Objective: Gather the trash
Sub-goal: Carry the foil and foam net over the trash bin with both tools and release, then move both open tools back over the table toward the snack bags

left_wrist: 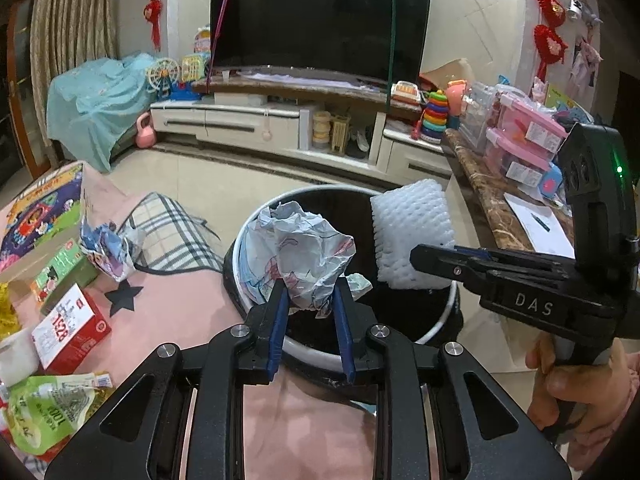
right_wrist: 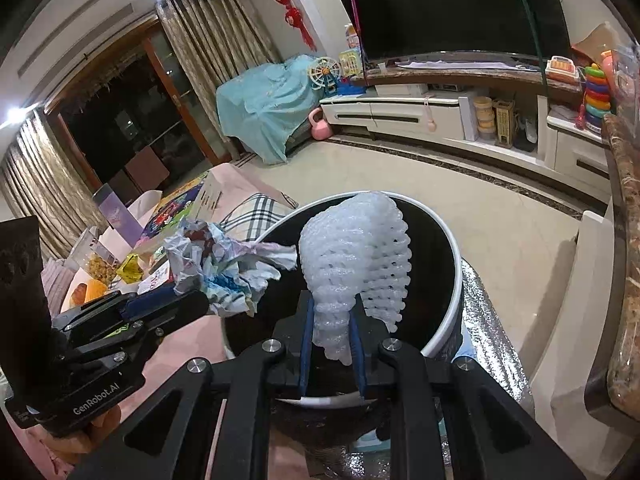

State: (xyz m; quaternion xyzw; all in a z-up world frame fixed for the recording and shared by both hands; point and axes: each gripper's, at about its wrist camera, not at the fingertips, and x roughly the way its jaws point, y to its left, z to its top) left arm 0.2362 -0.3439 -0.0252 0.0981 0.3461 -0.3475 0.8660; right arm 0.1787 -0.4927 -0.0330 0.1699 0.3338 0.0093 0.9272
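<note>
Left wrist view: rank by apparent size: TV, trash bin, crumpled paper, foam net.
1. TV
2. trash bin
3. crumpled paper and foam net: look alike in size, and both are held close to the camera, so no ranking.

bright ceiling spots | sharp ctr | fisheye bend + dark vignette @ edges

Left gripper [left_wrist: 310,296] points forward and down, blue pads [left_wrist: 280,322] pinched on the crumpled paper [left_wrist: 308,252], jaws nearly closed. Right gripper [right_wrist: 332,330] angled down likewise, pads [right_wrist: 307,344] clamped on the white foam net [right_wrist: 352,256]. In the left wrist view the right gripper sits at 3 o'clock, with the person's hand [left_wrist: 580,384] wrapped round its handle at 4 o'clock. In the right wrist view the left gripper sits at 9 o'clock.
</note>
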